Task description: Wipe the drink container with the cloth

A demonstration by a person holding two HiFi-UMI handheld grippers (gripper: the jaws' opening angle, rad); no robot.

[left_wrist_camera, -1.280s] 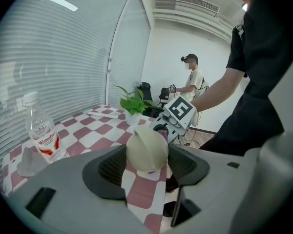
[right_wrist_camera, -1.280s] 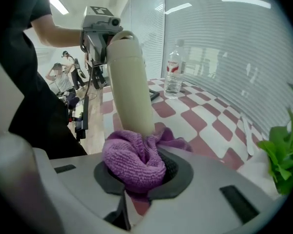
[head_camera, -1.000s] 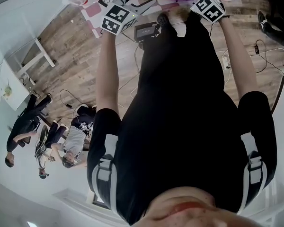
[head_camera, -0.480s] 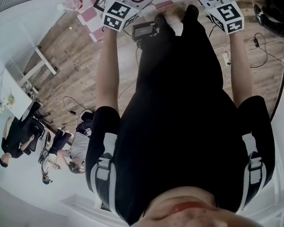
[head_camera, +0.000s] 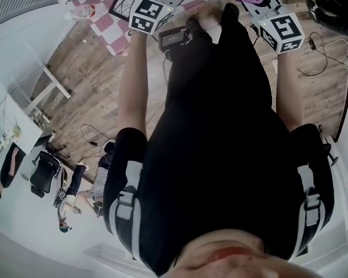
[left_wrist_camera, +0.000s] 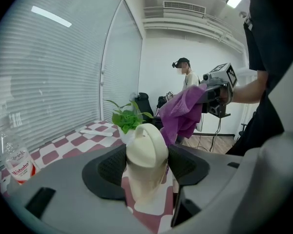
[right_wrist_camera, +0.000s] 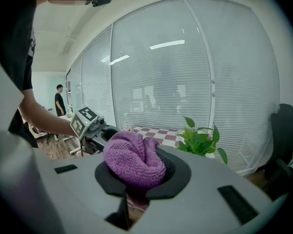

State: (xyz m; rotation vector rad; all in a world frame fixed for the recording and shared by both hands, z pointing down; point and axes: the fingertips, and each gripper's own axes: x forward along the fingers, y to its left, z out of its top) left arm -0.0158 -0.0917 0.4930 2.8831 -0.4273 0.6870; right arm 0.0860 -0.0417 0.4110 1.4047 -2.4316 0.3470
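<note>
1. Drink container (left_wrist_camera: pixel 146 162), cream with a loop-handled lid, stands upright between the left gripper's (left_wrist_camera: pixel 145 175) jaws, which are spread wide and clamp its sides.
2. Checked tablecloth (left_wrist_camera: pixel 78 141) lies beneath.
3. Cloth (right_wrist_camera: pixel 134 160), purple, is bunched in the right gripper (right_wrist_camera: pixel 136 173), its jaws pinched tight on it.
4. Cloth hangs just beyond the lid; contact unclear.

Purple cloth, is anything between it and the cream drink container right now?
Nothing visible does. In the left gripper view, only open air separates the purple cloth from the cream drink container; the potted plant stands off to one side.
</note>
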